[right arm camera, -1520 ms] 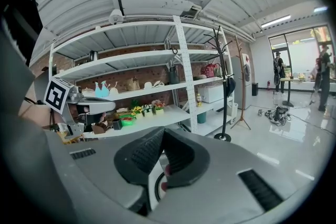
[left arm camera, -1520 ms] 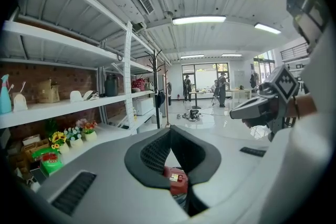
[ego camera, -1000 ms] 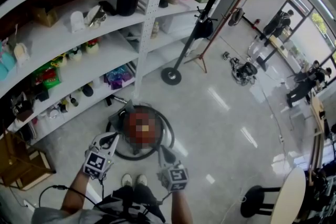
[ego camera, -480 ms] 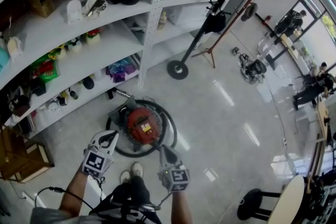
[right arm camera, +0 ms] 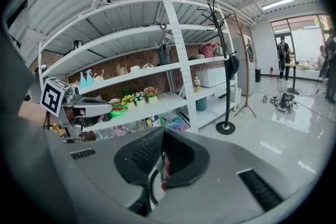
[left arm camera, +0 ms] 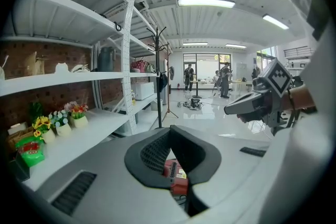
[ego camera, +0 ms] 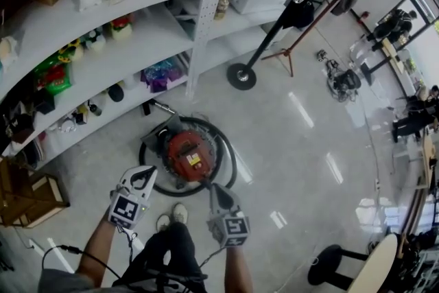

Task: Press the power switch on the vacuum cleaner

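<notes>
The red vacuum cleaner (ego camera: 188, 156) sits on the floor inside the ring of its black hose (ego camera: 230, 161). My left gripper (ego camera: 142, 178) hovers shut at its near-left side, above the hose. My right gripper (ego camera: 217, 193) hovers shut at its near-right edge. In the left gripper view the shut left gripper (left arm camera: 170, 131) leaves a small gap that shows the vacuum cleaner (left arm camera: 176, 174), and the right gripper (left arm camera: 236, 107) reaches in from the right. In the right gripper view the right gripper (right arm camera: 163, 135) is shut, and the left gripper (right arm camera: 97, 108) shows at the left.
A white shelving unit (ego camera: 158, 24) full of small items stands just behind the vacuum. A coat stand's round base (ego camera: 241, 75) is to its right. A wooden crate (ego camera: 31, 192) sits at the left. My shoes (ego camera: 171, 217) are beside the hose. A stool (ego camera: 328, 264) and people are at the right.
The shelves and coat stand have slid up and right in the head view, and my shoes sit closer to the hose. Both grippers stay shut beside the vacuum.
</notes>
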A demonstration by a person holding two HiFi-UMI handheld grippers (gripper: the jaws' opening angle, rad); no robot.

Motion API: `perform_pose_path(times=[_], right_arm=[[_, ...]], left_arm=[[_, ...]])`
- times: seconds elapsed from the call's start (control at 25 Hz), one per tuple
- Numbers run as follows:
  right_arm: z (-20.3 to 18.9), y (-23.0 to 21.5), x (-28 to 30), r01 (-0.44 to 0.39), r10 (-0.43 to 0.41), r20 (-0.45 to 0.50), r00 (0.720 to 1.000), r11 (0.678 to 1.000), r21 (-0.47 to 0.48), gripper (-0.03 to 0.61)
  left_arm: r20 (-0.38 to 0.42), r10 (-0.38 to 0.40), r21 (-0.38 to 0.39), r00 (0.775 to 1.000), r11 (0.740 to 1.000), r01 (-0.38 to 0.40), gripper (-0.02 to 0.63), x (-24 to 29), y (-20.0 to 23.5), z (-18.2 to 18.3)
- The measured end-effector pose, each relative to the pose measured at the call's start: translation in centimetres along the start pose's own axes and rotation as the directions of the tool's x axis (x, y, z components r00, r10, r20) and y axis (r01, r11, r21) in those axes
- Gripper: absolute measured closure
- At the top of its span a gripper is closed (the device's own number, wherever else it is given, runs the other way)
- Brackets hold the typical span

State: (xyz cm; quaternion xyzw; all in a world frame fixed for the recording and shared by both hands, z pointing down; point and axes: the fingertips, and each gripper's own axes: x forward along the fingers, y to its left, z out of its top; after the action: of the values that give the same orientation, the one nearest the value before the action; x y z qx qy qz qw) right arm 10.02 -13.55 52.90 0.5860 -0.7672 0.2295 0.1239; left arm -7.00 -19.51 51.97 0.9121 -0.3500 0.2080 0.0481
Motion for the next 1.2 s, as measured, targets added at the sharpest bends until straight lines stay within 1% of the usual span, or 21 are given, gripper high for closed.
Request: perform_pose_path(times=[0.36, 0.84, 1.2], right_arm=[[-4.0, -1.2, 3.4, -0.038, 0.039, -0.055, 0.998, 0.999, 0.016, 0.566], [-8.4, -3.3, 6.9, -0.040, 0.044, -0.091, 0.995, 0.998, 0.040, 0.566], [-11.8, -4.9, 9.1, -0.048, 0.053, -0.105, 0.993, 0.998, 0.045, 0.566]], left_arm=[[-0.015, -0.005, -0.012, 1.000, 1.000, 0.004, 0.606, 2.4, 0.2, -2.7], [-0.049, -0.019, -0.029, 0.999, 0.999, 0.017, 0.607, 5.8, -0.3, -7.3], [-0.066, -0.019, -0.062, 0.998, 0.998, 0.015, 0.606, 7.8, -0.8, -11.2]])
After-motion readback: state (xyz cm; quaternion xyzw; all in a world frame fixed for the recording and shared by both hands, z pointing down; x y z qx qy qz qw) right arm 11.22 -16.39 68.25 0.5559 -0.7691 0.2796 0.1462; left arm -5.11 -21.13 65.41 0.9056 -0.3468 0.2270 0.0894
